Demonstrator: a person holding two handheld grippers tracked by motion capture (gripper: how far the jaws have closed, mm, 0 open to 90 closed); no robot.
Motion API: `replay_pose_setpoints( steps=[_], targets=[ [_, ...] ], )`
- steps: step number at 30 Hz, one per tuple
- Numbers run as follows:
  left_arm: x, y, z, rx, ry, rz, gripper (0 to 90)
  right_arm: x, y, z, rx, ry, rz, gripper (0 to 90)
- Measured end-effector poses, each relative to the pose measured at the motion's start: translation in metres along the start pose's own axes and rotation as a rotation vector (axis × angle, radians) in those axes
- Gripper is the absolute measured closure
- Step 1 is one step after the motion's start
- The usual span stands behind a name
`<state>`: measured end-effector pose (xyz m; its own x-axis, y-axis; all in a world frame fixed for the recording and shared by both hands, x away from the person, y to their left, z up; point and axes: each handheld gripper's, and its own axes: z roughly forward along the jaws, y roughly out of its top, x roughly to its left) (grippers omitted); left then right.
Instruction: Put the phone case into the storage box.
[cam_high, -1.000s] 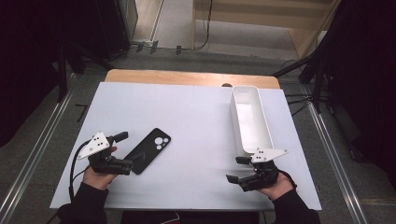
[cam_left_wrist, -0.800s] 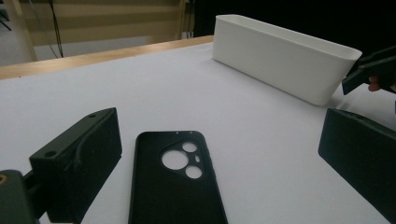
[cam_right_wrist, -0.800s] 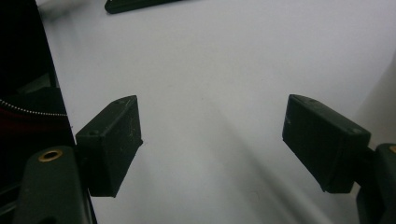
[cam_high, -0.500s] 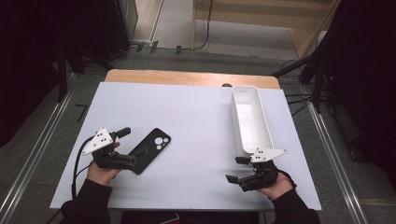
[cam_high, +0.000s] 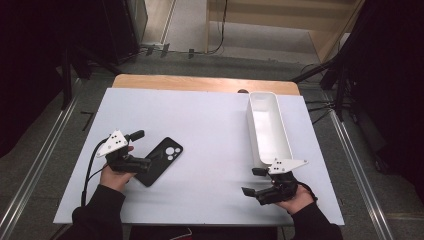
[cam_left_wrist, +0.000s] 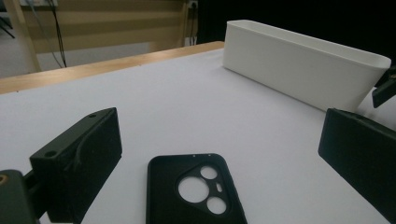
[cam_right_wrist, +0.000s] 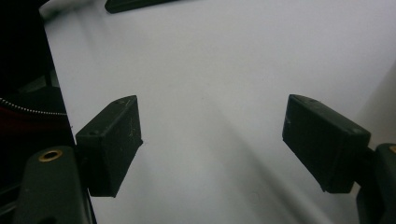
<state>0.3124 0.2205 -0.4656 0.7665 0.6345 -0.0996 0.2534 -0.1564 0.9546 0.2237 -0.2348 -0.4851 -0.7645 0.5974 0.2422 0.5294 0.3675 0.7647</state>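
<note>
While the left gripper (cam_high: 142, 150) sits at the near left of the white worktop (cam_high: 210, 125), its fingers (cam_left_wrist: 77, 158) stand wide apart with the black phone case (cam_high: 161, 161) between them, no pad touching it. Case lies flat, camera cutouts up and toward the far end, angled on the worktop, left of centre. In the left gripper view the case (cam_left_wrist: 196, 191) sits low in the middle, between the two black fingers, clear gap each side. Left hand (cam_high: 116, 175) holds the gripper body, cable trailing off toward the near left edge.

Right gripper (cam_high: 252, 182) rests at the near right, held by the right hand (cam_high: 295, 195), fingers pointing left across the worktop. In the right gripper view its fingers (cam_right_wrist: 109, 144) are spread wide, nothing between them, bare worktop under them.

White bin (cam_high: 267, 127) stands on the right side, long axis running far to near, its near end just beside the right gripper. Case and bin are well apart. In the left gripper view the bin (cam_left_wrist: 299, 65) is beyond the case, at upper right. Wooden strip (cam_high: 205, 83) runs along the far edge of the worktop.
</note>
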Motion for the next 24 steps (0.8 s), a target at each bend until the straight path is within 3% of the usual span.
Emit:
replay_pose_setpoints(
  steps=[9,24],
  targets=[
    [0.009,0.004,0.012,-0.005,0.004,-0.017,0.0,0.000,0.000,0.000,0.001,0.001,-0.003,18.2],
    [0.007,-0.003,0.018,0.086,0.003,0.017,0.0,0.000,0.000,0.000,0.003,0.001,-0.009,18.2]
  ],
)
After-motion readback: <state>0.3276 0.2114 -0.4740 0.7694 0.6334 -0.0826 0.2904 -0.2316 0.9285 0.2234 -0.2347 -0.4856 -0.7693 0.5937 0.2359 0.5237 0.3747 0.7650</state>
